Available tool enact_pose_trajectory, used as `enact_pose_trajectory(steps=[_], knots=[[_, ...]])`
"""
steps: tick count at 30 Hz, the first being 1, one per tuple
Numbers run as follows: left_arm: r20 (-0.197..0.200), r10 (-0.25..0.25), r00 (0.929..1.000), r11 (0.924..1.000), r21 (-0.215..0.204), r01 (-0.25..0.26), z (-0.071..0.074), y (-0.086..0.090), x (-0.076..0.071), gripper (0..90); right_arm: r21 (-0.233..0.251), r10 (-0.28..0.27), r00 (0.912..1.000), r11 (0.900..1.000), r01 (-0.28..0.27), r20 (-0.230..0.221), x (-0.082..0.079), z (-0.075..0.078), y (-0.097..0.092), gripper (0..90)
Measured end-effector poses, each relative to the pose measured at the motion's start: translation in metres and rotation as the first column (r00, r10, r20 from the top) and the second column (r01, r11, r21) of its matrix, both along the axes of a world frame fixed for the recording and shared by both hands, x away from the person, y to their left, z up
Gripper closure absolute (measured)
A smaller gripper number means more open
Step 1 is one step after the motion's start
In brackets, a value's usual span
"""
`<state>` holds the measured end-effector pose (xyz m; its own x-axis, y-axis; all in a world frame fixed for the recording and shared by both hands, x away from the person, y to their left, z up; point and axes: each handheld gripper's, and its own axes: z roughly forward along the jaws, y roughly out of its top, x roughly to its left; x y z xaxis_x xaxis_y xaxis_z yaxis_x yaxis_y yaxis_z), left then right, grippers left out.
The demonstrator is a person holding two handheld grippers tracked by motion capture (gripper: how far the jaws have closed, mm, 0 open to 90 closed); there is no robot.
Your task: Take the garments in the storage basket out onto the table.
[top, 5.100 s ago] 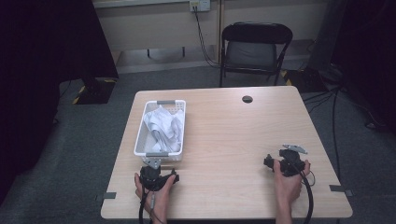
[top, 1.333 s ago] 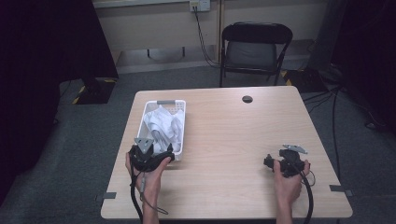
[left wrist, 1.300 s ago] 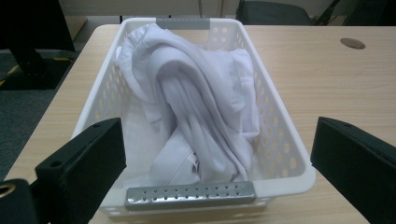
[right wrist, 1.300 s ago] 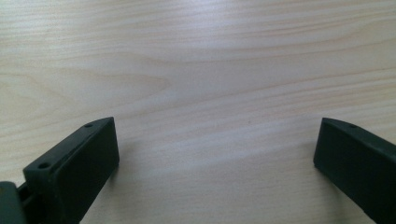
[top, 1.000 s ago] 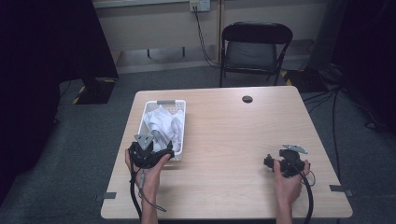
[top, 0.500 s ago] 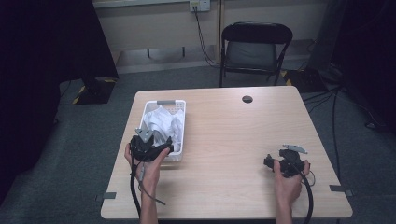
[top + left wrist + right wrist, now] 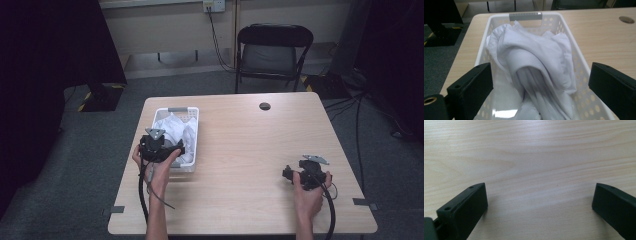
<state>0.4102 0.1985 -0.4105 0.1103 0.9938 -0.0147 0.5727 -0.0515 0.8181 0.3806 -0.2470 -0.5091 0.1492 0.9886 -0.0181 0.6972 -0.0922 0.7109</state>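
L gripper [image 7: 539,82] jaws wide apart, over near end of white basket [image 7: 574,37], nothing held | white cloth [image 7: 534,62] bunched in basket, lying btwn the jaws, no clear contact | basket on table [image 7: 250,150] L side | R gripper [image 7: 539,202] jaws wide apart, over bare wood near table's R front, well apart from basket
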Motion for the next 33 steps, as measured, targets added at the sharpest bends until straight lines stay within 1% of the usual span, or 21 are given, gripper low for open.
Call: enact_pose_trajectory(steps=[3, 5, 8, 9, 10, 12, 15, 19, 21, 22, 23, 25, 27, 29, 31, 32, 33], knots=[[-0.006, -0.004, 1.0, 1.0, -0.008, 0.004, -0.001, -0.001, 0.006, 5.2, 0.0, 0.0, 1.0, 1.0, 0.0, 0.0, 0.0, 0.0, 0.0, 0.0], [-0.028, -0.003, 0.9996, 1.0, 0.004, 0.003, -0.001, -0.002, 0.013, 5.2, 0.0, 0.0, 1.0, 1.0, 0.0, 0.0, 0.0, 0.0, 0.0, 0.0], [-0.036, 0.0, 0.9994, 0.9999, 0.013, 0.0, 0.0, -0.002, 0.02, 5.4, 0.0, 0.0, 1.0, 1.0, 0.0, 0.0, 0.0, 0.0, 0.0, 0.0], [-0.053, 0.003, 0.9986, 0.9996, 0.027, -0.002, 0.0, -0.002, 0.022, 5.5, 0.0, 0.0, 1.0, 1.0, 0.0, 0.0, 0.0, 0.0, 0.0, 0.0], [-0.067, 0.004, 0.9978, 0.9997, 0.024, -0.002, -0.001, -0.002, 0.024, 5.6, 0.0, 0.0, 1.0, 1.0, 0.0, 0.0, 0.0, 0.0, 0.0, 0.0], [-0.063, 0.003, 0.998, 1.0, 0.003, -0.002, 0.0, -0.002, 0.027, 5.7, 0.0, 0.0, 1.0, 1.0, 0.0, 0.0, 0.0, 0.0, 0.0, 0.0], [-0.083, 0.002, 0.9966, 1.0, -0.004, -0.002, -0.001, -0.002, 0.032, 5.8, 0.0, 0.0, 1.0, 1.0, 0.0, 0.0, 0.0, 0.0, 0.0, 0.0], [-0.12, -0.001, 0.9927, 0.9998, -0.022, -0.002, -0.004, -0.003, 0.039, 5.8, 0.0, 0.0, 1.0, 1.0, 0.0, 0.0, 0.0, 0.0, 0.0, 0.0], [-0.139, 0.004, 0.9902, 0.9998, -0.018, -0.006, -0.008, -0.003, 0.042, 5.8, 0.0, 0.0, 1.0, 1.0, 0.0, 0.0, 0.0, 0.0, 0.0, 0.0], [-0.153, 0.01, 0.9882, 0.9999, -0.004, -0.011, -0.011, -0.003, 0.045, 5.8, 0.0, 0.0, 1.0, 1.0, 0.0, 0.0, 0.0, 0.0, 0.0, 0.0], [-0.166, 0.012, 0.986, 0.9999, -0.006, -0.014, -0.013, -0.002, 0.047, 5.7, 0.0, 0.0, 1.0, 1.0, 0.0, 0.0, 0.0, 0.0, 0.0, 0.0], [-0.175, 0.015, 0.9845, 0.9998, -0.014, -0.018, -0.016, -0.002, 0.05, 5.7, 0.0, 0.0, 1.0, 1.0, 0.0, 0.0, 0.0, 0.0, 0.0, 0.0], [-0.181, -0.003, 0.9835, 0.9999, -0.016, 0.0, -0.018, -0.003, 0.052, 3.6, 0.0, 0.0, 1.0, 1.0, 0.0, 0.0, 0.0, 0.0, 0.0, 0.0], [-0.203, -0.026, 0.9788, 0.9994, -0.027, 0.021, -0.021, -0.005, 0.054, 0.5, 0.0, 0.0, 1.0, 1.0, 0.0, 0.0, 0.0, 0.0, 0.0, 0.0], [-0.209, -0.018, 0.9778, 0.9997, -0.019, 0.015, -0.024, -0.008, 0.057, 0.4, 0.0, 0.0, 1.0, 1.0, 0.0, 0.0, 0.0, 0.0, 0.0, 0.0], [-0.217, -0.018, 0.9761, 0.9998, -0.015, 0.015, -0.026, -0.009, 0.058, 0.4, 0.0, 0.0, 1.0, 1.0, 0.0, 0.0, 0.0, 0.0, 0.0, 0.0], [-0.222, -0.01, 0.9751, 0.9998, -0.018, 0.007, -0.027, -0.009, 0.06, 0.4, 0.0, 0.0, 1.0, 1.0, 0.0, 0.0, 0.0, 0.0, 0.0, 0.0]])
